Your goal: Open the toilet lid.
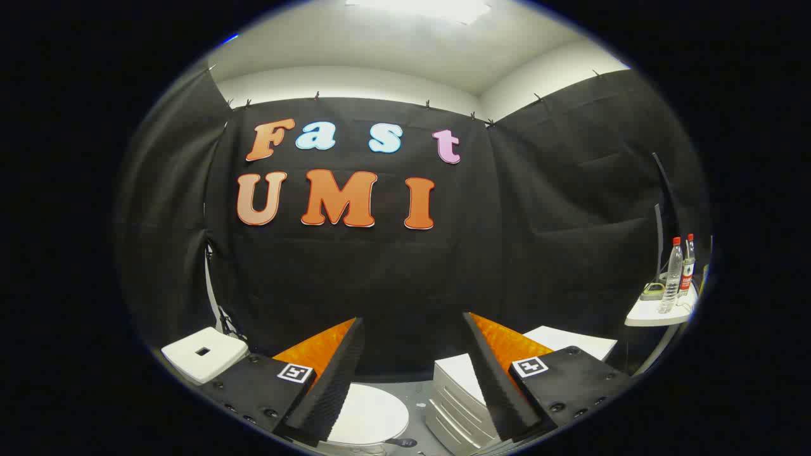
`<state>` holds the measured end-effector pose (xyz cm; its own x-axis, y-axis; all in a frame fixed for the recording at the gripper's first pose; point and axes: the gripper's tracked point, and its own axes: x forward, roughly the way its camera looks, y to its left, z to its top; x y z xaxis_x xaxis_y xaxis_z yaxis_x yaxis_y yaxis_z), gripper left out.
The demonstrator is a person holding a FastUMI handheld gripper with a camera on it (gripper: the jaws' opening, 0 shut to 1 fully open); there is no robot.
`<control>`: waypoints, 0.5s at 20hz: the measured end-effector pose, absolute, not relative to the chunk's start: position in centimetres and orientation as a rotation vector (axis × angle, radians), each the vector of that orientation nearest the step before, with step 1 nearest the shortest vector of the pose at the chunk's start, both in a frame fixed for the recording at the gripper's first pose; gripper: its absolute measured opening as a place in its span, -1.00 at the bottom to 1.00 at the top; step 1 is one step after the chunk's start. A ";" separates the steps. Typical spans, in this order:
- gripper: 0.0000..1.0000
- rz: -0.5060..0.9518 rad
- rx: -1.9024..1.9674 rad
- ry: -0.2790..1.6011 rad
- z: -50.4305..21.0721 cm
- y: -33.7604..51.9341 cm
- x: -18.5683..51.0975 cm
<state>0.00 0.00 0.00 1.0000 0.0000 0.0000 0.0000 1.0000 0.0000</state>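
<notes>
Fingers [412, 335] are standing wide apart, gripping nothing, pointing toward the black cloth wall [393, 278]. Below them, just beside the left finger's base, the toilet lid [370, 415] is lying closed and flat. A white drawer unit [453, 399] is sitting just beside it, partly behind the right finger. Far off to the right, two bottles [675, 272] are standing upright on a small white worktop [652, 315].

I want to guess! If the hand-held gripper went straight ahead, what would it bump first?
Probably the black cloth wall. The open hand-held gripper points at it, passing above the toilet lid; depth is unclear.
</notes>
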 end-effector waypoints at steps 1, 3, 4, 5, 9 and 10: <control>0.96 -0.004 0.013 0.004 -0.3 -0.2 -0.2; 0.96 -0.024 0.023 0.004 -0.3 -1.1 -0.6; 0.96 -0.038 0.023 0.003 -0.3 -1.6 -0.9; 0.96 -0.049 0.024 0.002 -0.1 -2.2 -1.0; 0.96 -0.039 0.017 0.010 0.2 -2.2 -2.3; 0.96 -0.034 0.007 0.009 0.2 -2.1 -2.6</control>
<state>-2.55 -2.10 0.24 0.9994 -0.0344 -0.0092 0.0345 0.9994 0.0065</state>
